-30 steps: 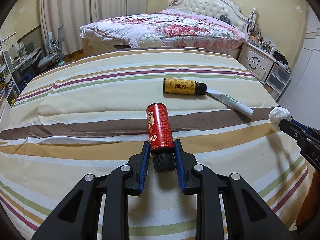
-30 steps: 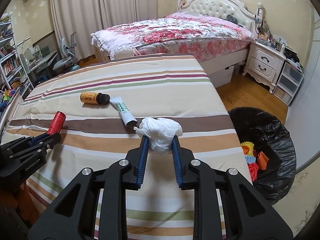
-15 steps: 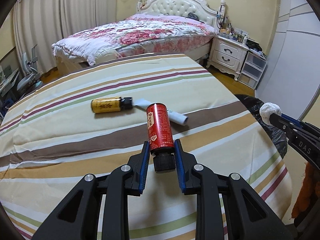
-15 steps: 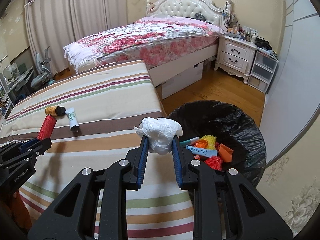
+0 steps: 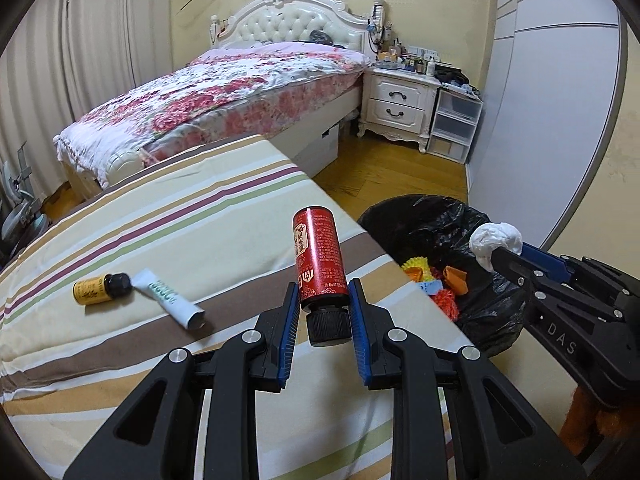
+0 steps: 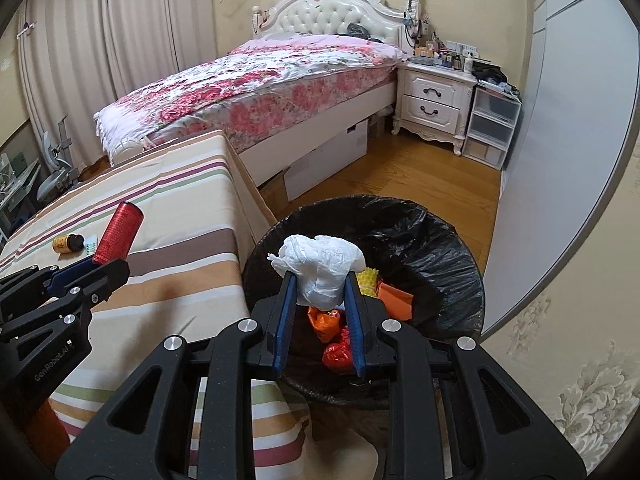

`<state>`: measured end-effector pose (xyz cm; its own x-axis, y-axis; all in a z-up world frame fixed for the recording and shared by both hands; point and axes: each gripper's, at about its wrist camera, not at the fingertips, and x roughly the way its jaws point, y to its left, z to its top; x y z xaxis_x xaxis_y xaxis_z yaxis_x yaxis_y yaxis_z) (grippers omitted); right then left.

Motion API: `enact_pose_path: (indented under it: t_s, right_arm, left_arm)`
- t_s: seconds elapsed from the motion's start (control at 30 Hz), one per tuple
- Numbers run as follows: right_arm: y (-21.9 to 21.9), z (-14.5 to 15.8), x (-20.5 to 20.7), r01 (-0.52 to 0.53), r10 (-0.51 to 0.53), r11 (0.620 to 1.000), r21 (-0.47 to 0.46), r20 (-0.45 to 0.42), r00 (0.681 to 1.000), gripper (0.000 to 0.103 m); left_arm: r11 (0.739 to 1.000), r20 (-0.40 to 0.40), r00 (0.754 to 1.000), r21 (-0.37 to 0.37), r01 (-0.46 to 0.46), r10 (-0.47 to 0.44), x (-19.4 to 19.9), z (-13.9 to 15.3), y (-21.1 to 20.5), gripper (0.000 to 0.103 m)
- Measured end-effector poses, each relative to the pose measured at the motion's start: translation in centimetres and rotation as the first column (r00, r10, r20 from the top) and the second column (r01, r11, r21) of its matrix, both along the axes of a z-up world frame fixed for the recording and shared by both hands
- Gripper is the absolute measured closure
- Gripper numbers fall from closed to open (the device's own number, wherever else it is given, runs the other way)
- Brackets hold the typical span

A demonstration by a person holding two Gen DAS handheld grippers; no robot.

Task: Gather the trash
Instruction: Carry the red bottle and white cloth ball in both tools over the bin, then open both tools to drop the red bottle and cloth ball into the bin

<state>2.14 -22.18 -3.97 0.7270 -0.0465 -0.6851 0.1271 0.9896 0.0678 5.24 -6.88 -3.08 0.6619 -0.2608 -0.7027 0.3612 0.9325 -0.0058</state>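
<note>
Blue-padded fingers of my left gripper (image 5: 323,316) pinch a red bottle (image 5: 319,258) near its black cap, the cap pointing back at me and the body tilted up and away. It hangs over the right edge of the striped worktop (image 5: 192,220). My right gripper (image 6: 320,300) is pressed onto a crumpled white wad (image 6: 320,270), held above the open mouth of the black-lined trash bin (image 6: 440,248).

Below the wad, inside the bin, lie orange, red and yellow scraps (image 6: 336,336); nothing sits between the wad and the bin's opening. The bin stands on the wooden floor (image 6: 420,176) just beside the worktop's right edge, its rim close to the hanging cloth.

On the worktop, well back from my left gripper toward the left edge, a yellow bottle (image 5: 98,288) with a dark cap lies on its side, and a white tube (image 5: 170,298) with green print lies just beside it, its near end touching or nearly touching the cap. Both rest around the brown stripe.

Past the worktop's far edge stands a bed (image 5: 240,96) with a floral cover and a white tufted headboard. A white nightstand (image 5: 400,104) crowded with small items sits to its right, with clear plastic drawers (image 5: 456,124) next to it. Curtains (image 6: 120,40) hang along the left wall.
</note>
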Motion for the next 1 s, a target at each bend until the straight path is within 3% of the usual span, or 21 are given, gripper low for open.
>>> enact_pose_path:
  t_s: [0.27,0.7,0.87,1.0]
  right_arm:
    - [-2.2,-0.3,0.3,0.040,-0.040,0.999,0.016,0.001,0.999,0.079]
    - [-4.0,-1.3,1.5,0.083,-0.082,0.996,0.033,-0.018,0.996,0.078]
    - [-5.0,-1.5,1.7,0.130,-0.130,0.990,0.049,-0.014,0.991,0.058]
    - [-5.6,-1.5,1.6,0.148,-0.148,0.988,0.048,-0.013,0.989,0.056]
  left_arm:
    - [0.999,-0.007,0.999,0.029,0.040,-0.040,1.6,-0.7,-3.7,0.077]
    - [0.997,-0.018,0.999,0.065,0.044,-0.043,2.9,-1.8,-6.2,0.077]
    - [0.996,-0.032,0.998,0.073,0.053,-0.050,3.2,-2.1,-6.9,0.077]
    - [0.995,-0.015,0.998,0.087,0.056,-0.055,3.0,-2.1,-7.4,0.060]
